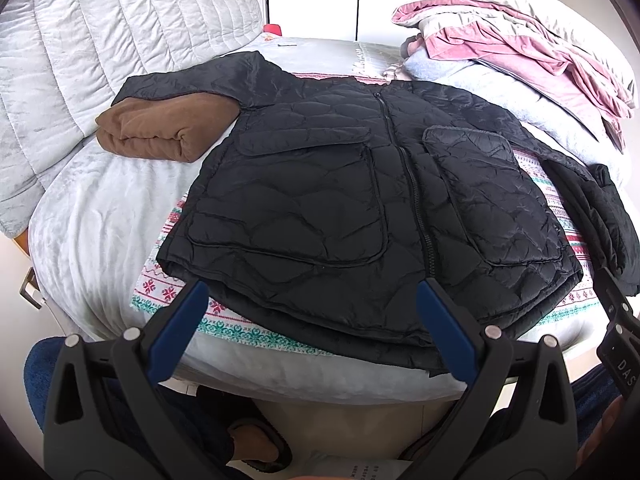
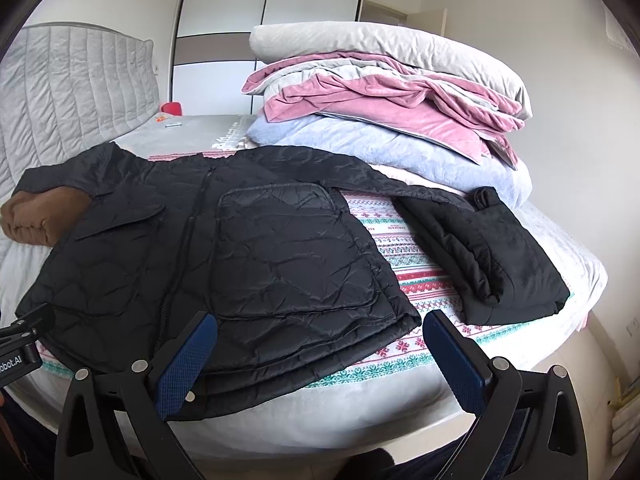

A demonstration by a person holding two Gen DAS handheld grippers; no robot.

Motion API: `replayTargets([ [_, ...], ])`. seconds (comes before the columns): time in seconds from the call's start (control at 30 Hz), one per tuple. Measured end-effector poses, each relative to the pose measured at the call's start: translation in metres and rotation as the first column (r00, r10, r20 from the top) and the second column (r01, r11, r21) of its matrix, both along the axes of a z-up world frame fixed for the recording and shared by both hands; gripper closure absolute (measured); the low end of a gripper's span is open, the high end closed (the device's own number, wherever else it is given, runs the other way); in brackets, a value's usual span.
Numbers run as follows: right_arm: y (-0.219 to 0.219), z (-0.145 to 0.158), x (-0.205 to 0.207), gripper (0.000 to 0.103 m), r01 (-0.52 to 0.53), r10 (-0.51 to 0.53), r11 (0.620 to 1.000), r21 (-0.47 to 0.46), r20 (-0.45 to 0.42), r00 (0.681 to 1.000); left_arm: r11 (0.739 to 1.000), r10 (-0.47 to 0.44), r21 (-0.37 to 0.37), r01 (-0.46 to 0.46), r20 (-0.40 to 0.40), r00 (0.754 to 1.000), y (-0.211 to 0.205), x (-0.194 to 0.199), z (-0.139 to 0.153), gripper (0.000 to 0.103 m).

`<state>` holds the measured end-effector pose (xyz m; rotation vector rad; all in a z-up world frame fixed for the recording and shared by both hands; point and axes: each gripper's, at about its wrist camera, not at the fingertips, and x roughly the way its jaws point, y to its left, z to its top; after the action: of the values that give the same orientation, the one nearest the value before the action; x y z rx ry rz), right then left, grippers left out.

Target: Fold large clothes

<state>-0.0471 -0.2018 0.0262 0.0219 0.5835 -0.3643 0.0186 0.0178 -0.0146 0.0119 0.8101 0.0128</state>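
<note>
Ahead of the right tool (image 2: 316,344), patterned sheet (image 2: 416,280) lies bare between quilted jacket (image 2: 248,248) and folded black garment (image 2: 508,256); stacked bedding (image 2: 400,120) blocks beyond.

I see a bed (image 2: 360,400) under a pale grey cover, with a patterned blanket (image 2: 404,280) spread over it. On that blanket lies the black quilted jacket (image 2: 248,248), front up. Left of the jacket sits a folded brown garment (image 2: 36,216); right of it a folded black garment (image 2: 492,256); behind that, stacked bedding (image 2: 400,120).
</note>
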Motion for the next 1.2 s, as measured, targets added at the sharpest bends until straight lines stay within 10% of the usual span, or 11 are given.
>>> replayTargets([
  [0.27,-0.047,-0.021,0.031,0.0,-0.108,0.118,0.983,0.148,-0.062,0.991,1.0,0.02,0.02,-0.019,-0.073,0.997,0.022,0.018,-0.014,0.0],
  [0.63,-0.19,-0.076,0.099,0.002,0.043,0.03,0.861,0.506,-0.136,0.99,0.997,0.077,0.031,-0.073,-0.163,0.984,0.057,0.067,-0.054,0.0],
  [0.73,-0.197,-0.093,0.111,0.023,0.075,0.042,0.846,0.528,-0.205,0.978,0.997,0.07,0.035,-0.064,-0.212,0.975,0.053,0.074,-0.069,0.0],
  [0.83,-0.2,-0.106,0.114,0.092,0.044,0.111,0.786,0.617,-0.211,0.971,0.999,0.048,-0.001,-0.05,-0.26,0.964,0.046,0.08,-0.086,0.0],
  [1.2,-0.212,-0.07,0.068,0.1,0.141,-0.076,0.866,0.48,-0.153,0.985,1.0,-0.019,-0.016,0.016,-0.255,0.967,0.043,0.079,-0.092,0.0],
])
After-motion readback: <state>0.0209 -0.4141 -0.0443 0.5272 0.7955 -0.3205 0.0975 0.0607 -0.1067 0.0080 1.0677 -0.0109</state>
